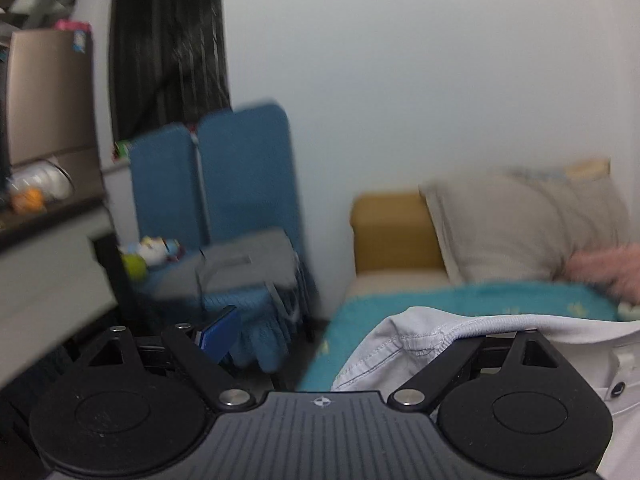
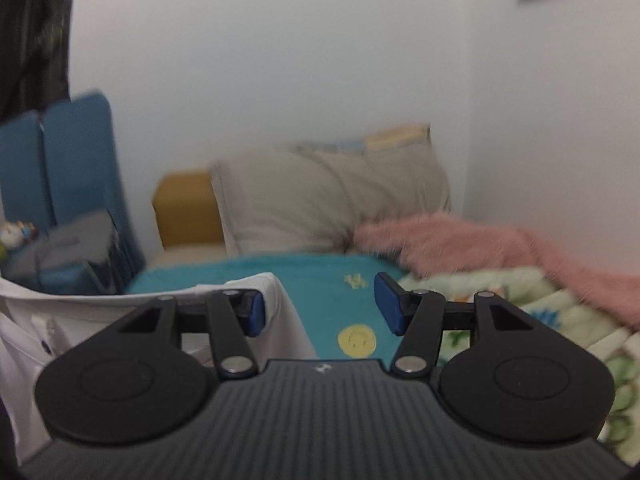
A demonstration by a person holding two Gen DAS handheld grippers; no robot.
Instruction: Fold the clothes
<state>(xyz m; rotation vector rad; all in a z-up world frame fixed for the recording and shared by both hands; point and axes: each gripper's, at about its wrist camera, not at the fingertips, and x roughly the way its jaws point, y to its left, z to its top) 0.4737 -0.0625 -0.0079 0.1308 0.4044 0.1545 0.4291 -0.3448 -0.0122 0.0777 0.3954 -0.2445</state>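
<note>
Left tool (image 1: pixel 340 328) jaws wide; white shirt (image 1: pixel 432 340) draped over its right finger, grip unclear. Right tool (image 2: pixel 320 308) half open, gripping nothing; shirt hem just behind left pad (image 2: pixel 254 314), above teal bed (image 2: pixel 320 276).

Home bedroom: bed with teal sheet (image 2: pixel 320 276), pillow (image 2: pixel 320 200), pink fluffy blanket (image 2: pixel 480 248), dark curtain (image 1: pixel 168 40)

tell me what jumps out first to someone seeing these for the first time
A white garment lies draped over the near edge of the teal bedspread, low in both views. Behind it a big beige pillow leans in the corner, with a fluffy pink blanket to its right.
</note>
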